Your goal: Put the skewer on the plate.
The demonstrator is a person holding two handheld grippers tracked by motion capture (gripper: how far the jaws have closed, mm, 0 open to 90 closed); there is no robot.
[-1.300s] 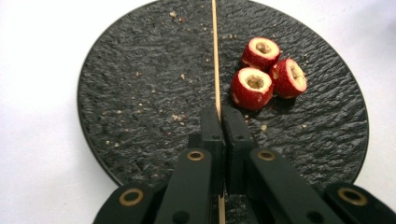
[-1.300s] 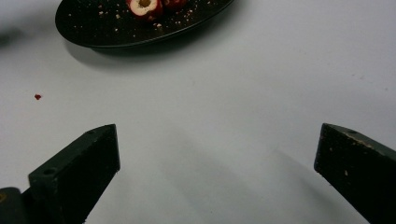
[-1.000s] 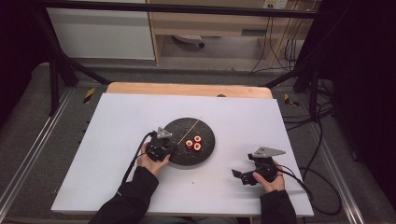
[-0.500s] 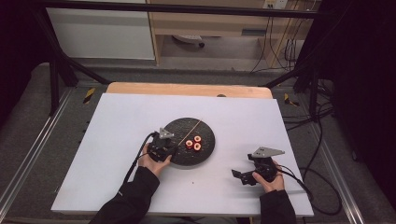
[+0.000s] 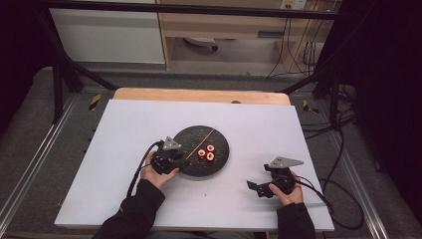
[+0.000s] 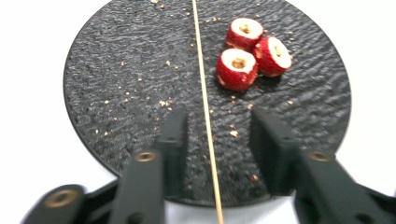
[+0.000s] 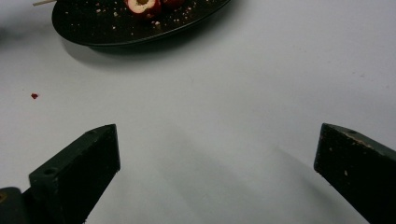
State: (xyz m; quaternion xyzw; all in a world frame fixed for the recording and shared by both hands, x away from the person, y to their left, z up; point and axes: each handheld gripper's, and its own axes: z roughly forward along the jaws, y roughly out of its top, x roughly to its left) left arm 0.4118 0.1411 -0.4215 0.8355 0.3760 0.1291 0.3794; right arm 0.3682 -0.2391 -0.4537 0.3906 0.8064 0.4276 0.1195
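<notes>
1. While the wooden skewer point(image 6: 204, 93) lies across the black slate plate point(image 6: 116, 84), the left tongs point(image 6: 217, 144) straddle its near end, jaws partly apart, one each side, gripping nothing yet.
2. Three red fruit slices point(image 6: 252, 52) with pale cored centres sit clustered just beside the skewer, on the plate's far right in the left gripper view.
3. Compared with a second ago, the left tongs point(image 5: 171, 155) have barely shifted at the plate's near-left edge, so I judge the pickup is lined up but not made.
4. Over on the white table point(image 5: 124, 129), the right tongs point(image 7: 217, 154) hang wide open and empty, well apart from the plate.
</notes>
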